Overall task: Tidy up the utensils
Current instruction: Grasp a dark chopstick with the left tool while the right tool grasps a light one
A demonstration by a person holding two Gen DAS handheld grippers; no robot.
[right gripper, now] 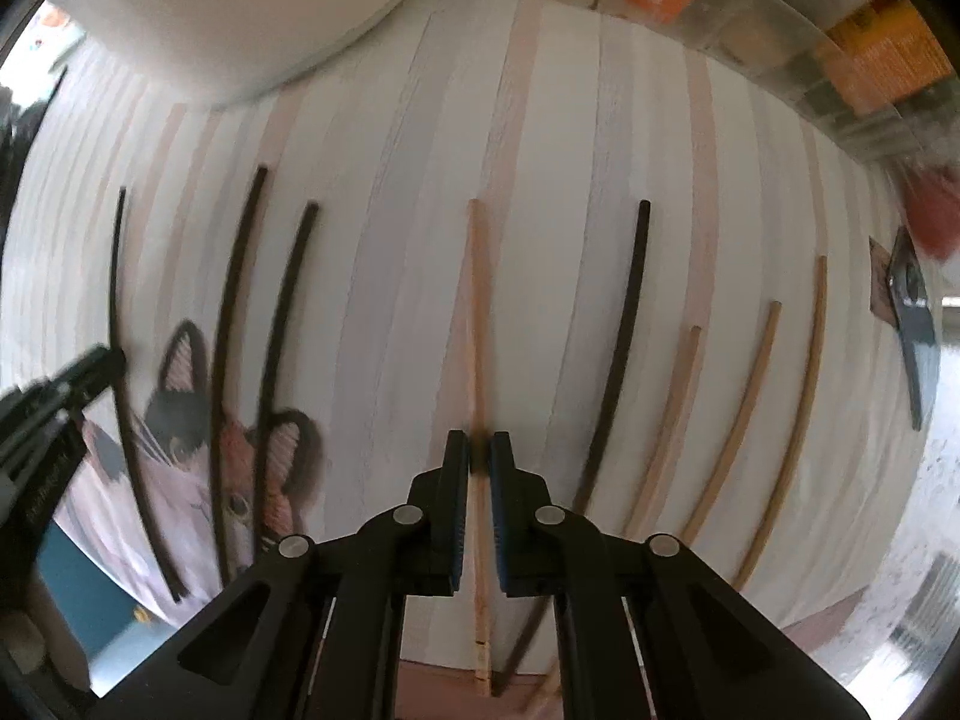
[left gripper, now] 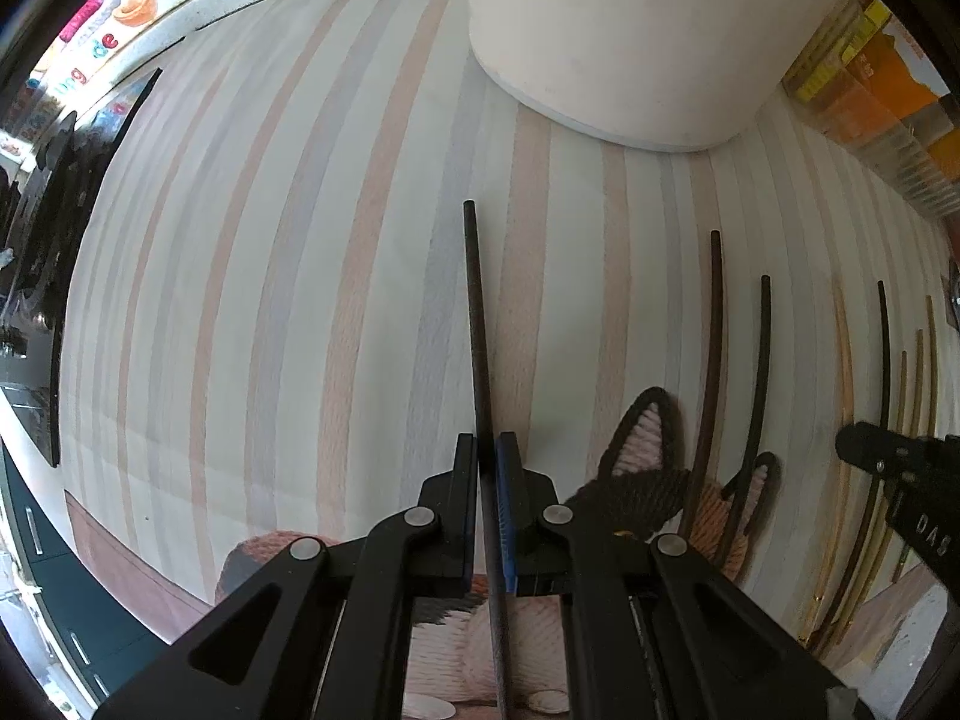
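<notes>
Between my left gripper point(left gripper: 487, 456) pads sits a dark chopstick point(left gripper: 477, 324), pinched; my right gripper point(right gripper: 479, 456) pinches a pale chopstick point(right gripper: 478, 312) on the striped table point(left gripper: 270, 300). Sorting by colour appears underway; lifting comes next. Open room lies left; the white container point(left gripper: 612, 42) bounds the far side.

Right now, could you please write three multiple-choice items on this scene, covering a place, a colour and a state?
1. Where does the white container stand?
A. on the striped cloth
B. on the cat mat
C. in a drawer

2. What colour is the chopstick in the left gripper?
A. red
B. dark
C. white

3. How is the right gripper set?
A. wide open
B. shut on nothing
C. shut on the light wooden chopstick

Answers:
1 A, its base sits on the stripes.
2 B, the stick is near black.
3 C, the pads flank the pale stick.
</notes>
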